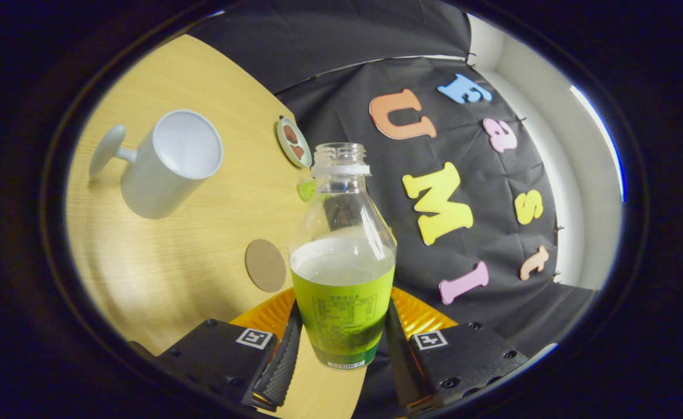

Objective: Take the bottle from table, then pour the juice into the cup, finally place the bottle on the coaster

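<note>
My gripper (341, 349) is shut on the bottle (342, 273), one finger pressing each side of its green label. The bottle is clear and uncapped, about half full of pale juice. The white cup (169, 163) stands open and looks empty on the wooden table (160, 267), well beyond the fingers and off to the bottle's left, its handle pointing away. A round brown coaster (265, 265) lies flat on the table between the cup and the bottle, close beside the bottle. The whole scene looks rolled to one side.
An orange-yellow plate (259, 317) lies just behind the bottle's base, near the fingers. A green cap (306, 189) rests on the table behind the bottle's shoulder. A small round dish with brown pieces (293, 141) sits near the table's far edge, by the black cloth wall.
</note>
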A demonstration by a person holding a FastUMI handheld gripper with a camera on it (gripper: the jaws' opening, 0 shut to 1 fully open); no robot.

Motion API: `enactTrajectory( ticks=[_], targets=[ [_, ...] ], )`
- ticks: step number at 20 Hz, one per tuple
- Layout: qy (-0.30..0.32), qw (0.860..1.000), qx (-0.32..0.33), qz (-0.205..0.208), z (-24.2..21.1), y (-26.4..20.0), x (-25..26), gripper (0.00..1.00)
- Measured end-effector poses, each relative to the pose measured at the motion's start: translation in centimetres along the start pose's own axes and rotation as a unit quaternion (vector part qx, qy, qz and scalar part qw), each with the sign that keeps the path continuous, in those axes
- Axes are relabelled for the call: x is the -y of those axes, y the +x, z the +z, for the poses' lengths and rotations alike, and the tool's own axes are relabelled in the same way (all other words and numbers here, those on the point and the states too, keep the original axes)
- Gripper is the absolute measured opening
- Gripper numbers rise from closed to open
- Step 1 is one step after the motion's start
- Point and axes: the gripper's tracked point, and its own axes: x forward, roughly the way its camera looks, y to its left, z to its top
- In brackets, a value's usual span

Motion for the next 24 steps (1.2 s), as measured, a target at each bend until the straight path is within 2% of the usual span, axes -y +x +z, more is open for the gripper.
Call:
enactTrajectory(
  ticks=[6, 24],
  targets=[
    [-0.071, 0.996, 0.016, -0.048, 1.4, -0.3, 0.8, 0.73],
    [-0.178, 0.98, 0.041, -0.085, 3.8, -0.3, 0.4, 0.73]
  ],
)
